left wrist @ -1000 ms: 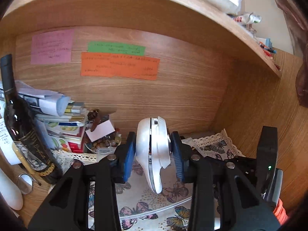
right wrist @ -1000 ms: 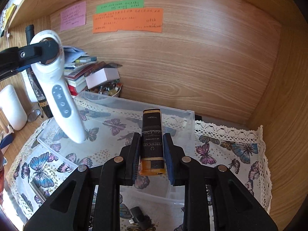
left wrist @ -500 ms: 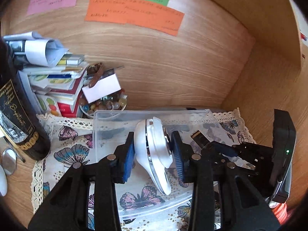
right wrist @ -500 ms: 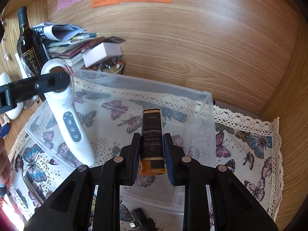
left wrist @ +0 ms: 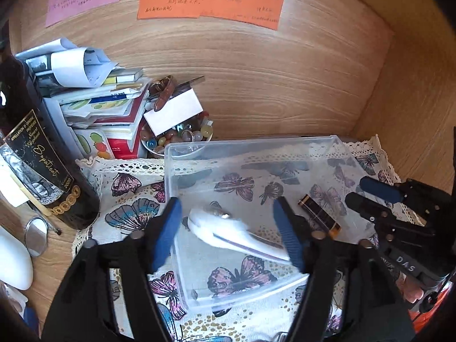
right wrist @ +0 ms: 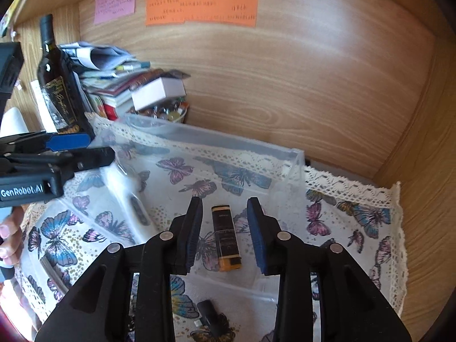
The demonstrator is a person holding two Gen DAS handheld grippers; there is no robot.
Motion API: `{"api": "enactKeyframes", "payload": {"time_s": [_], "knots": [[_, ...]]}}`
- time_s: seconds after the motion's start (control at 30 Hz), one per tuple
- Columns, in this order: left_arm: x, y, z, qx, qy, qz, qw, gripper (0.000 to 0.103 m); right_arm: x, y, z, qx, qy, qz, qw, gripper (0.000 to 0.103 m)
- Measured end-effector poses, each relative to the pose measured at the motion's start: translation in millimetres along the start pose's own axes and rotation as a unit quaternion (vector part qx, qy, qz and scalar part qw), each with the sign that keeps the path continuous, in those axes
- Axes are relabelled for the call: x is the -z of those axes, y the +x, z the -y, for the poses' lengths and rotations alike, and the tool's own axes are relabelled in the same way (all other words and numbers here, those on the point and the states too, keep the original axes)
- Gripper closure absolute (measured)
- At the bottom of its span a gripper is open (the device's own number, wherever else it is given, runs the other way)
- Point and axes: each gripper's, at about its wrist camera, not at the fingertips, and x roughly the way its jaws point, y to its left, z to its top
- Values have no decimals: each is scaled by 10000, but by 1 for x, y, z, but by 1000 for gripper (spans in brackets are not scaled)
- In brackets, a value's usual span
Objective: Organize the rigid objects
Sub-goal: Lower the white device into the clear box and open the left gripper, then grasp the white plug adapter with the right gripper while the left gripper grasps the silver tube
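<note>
A clear plastic box (left wrist: 327, 139) (right wrist: 296, 154) stands on a butterfly cloth. A white handheld device (left wrist: 228, 235) lies blurred in the box between the fingers of my open left gripper (left wrist: 230, 232); it also shows in the right wrist view (right wrist: 125, 191). A black and gold lighter (right wrist: 226, 236) (left wrist: 319, 215) lies on the box floor between the fingers of my open right gripper (right wrist: 225, 233). Neither gripper holds anything.
A dark wine bottle (left wrist: 34, 154) (right wrist: 57, 85) stands at the left. Behind it are stacked books and papers (left wrist: 97, 99), a bowl of beads (left wrist: 176, 136) and a white box (right wrist: 158, 91). Wooden walls close the back and right. A small black object (right wrist: 209, 312) lies in front of the box.
Both grippers have opened. The white device has dropped from the left gripper into the box and the lighter has dropped from the right gripper onto the box floor.
</note>
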Motion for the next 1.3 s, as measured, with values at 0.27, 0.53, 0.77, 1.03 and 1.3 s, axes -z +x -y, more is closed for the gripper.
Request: {"api": "enactKeyframes", "payload": {"time_s": [0.27, 0.53, 0.77, 1.03, 1.3], "knots": [[17, -39, 15, -131, 391, 356, 9985, 14, 14, -45, -7, 15, -50, 487, 9988, 49], [63, -73, 12, -249, 536, 354, 9976, 4, 48, -69, -20, -46, -45, 609, 9981, 39], [110, -69, 1, -169, 483, -234, 9984, 4, 79, -71, -25, -118, 58, 354, 9993, 36], [145, -50, 10, 44, 733, -663, 9951, 4, 111, -57, -25, -257, 265, -78, 9993, 36], [155, -37, 24, 289, 1000, -833, 9911, 14, 120, -35, -23, -337, 352, -396, 9980, 36]]}}
